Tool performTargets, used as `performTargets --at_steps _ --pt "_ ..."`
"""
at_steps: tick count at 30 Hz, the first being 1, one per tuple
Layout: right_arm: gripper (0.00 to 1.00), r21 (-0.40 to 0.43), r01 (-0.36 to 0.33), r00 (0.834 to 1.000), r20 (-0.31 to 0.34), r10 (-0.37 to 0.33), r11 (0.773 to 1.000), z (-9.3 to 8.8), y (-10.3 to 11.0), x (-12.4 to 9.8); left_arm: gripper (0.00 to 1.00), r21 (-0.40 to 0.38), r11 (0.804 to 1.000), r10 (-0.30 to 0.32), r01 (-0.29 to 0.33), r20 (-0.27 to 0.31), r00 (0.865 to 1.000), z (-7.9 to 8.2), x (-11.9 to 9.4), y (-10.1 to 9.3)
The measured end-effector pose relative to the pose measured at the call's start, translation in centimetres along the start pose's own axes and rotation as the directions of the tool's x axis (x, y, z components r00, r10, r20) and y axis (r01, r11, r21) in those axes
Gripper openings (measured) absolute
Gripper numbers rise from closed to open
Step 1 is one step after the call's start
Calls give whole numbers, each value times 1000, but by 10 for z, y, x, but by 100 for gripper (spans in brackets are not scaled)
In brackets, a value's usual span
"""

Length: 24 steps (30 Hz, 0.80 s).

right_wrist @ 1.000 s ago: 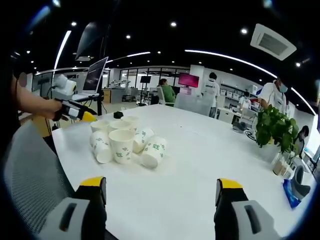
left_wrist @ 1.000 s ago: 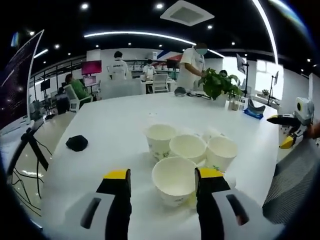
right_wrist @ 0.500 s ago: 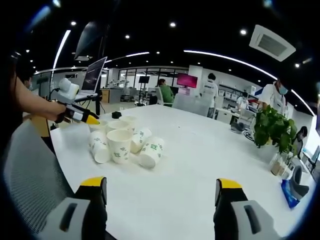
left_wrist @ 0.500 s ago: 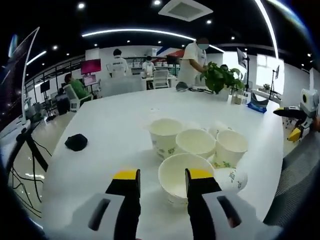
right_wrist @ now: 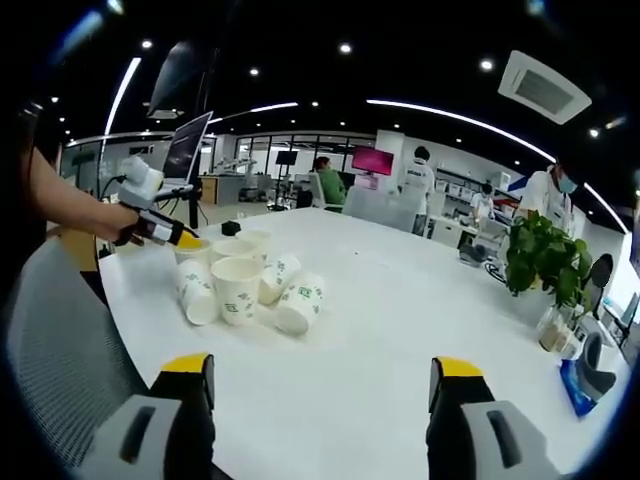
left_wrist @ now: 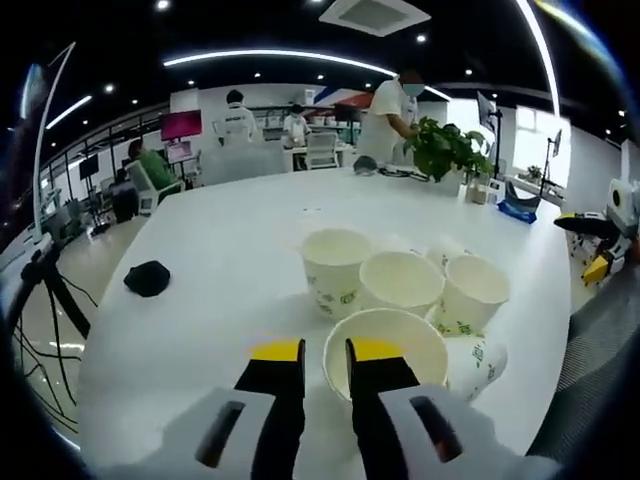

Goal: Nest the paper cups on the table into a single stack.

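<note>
My left gripper (left_wrist: 324, 352) is clenched on the rim of the nearest white paper cup (left_wrist: 390, 345) in the cluster on the white table (left_wrist: 215, 270), while my right gripper (right_wrist: 322, 378) hangs released, well apart.

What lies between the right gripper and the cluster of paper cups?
Bare white table in the right gripper view; the right gripper sits back from the paper cups.

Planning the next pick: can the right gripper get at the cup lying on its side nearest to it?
Probably yes. The right gripper is open, and bare table lies between it and the tipped cup. The left gripper works at the cluster's far side.
</note>
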State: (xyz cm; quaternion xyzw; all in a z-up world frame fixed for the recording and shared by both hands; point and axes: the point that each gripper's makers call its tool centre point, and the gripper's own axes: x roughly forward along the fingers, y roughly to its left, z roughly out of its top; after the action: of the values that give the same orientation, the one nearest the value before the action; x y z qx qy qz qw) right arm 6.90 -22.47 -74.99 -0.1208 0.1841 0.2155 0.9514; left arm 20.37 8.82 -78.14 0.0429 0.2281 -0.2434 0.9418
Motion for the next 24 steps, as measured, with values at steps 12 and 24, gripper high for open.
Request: performTargets --at_steps 12,24 --pt "89 -4 0 1000 -5 0 1000 -1 0 0 5 -6 1000 -16 16 -13 1000 -2 0 -4" --pt "89 -6 -4 1000 -6 4 1000 -1 1 0 0 -22 999 -42 43 24 999 7 -7 -10"
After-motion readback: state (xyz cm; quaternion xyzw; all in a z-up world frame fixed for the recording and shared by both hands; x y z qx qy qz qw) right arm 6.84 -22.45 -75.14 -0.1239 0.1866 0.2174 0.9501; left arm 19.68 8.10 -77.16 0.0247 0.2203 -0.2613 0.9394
